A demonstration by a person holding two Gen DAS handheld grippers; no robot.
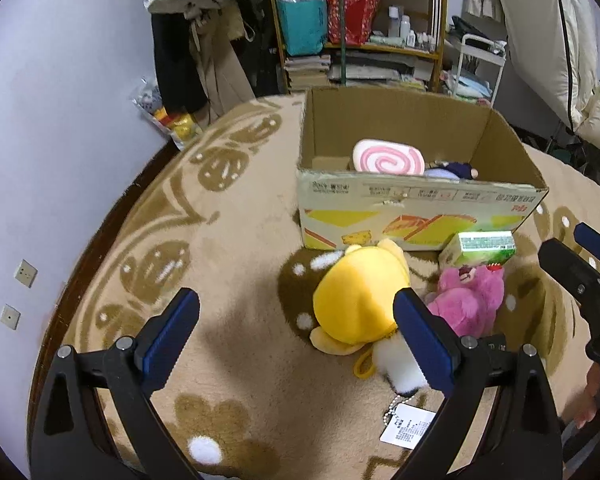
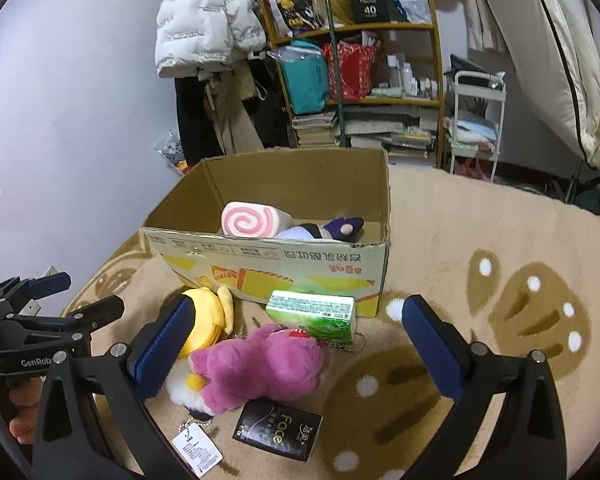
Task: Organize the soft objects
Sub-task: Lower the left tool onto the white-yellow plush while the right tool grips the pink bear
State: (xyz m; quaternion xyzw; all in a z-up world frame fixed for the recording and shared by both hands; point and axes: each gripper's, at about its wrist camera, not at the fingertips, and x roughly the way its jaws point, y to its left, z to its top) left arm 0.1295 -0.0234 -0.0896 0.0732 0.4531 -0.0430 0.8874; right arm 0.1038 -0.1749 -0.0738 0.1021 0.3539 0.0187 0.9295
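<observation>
An open cardboard box (image 1: 420, 204) (image 2: 284, 268) stands on the rug and holds a pink swirl cushion (image 1: 388, 157) (image 2: 252, 220) and a dark purple plush (image 2: 340, 228). In front of it lie a yellow plush (image 1: 360, 300) (image 2: 208, 320), a pink furry plush (image 1: 472, 300) (image 2: 260, 364), a small white plush (image 1: 400, 364) (image 2: 184, 390) and a green tissue pack (image 1: 480, 246) (image 2: 316, 314). My left gripper (image 1: 296, 340) is open, low over the rug just left of the yellow plush. My right gripper (image 2: 296, 344) is open above the pink plush.
A black packet marked "Face" (image 2: 278, 430) and a white tag (image 2: 198, 450) lie on the beige patterned rug (image 1: 240, 240). Behind the box are a cluttered shelf (image 1: 360, 20), hanging coats (image 2: 204, 32) and a white cart (image 2: 476, 120). A wall (image 1: 60, 120) runs along the left.
</observation>
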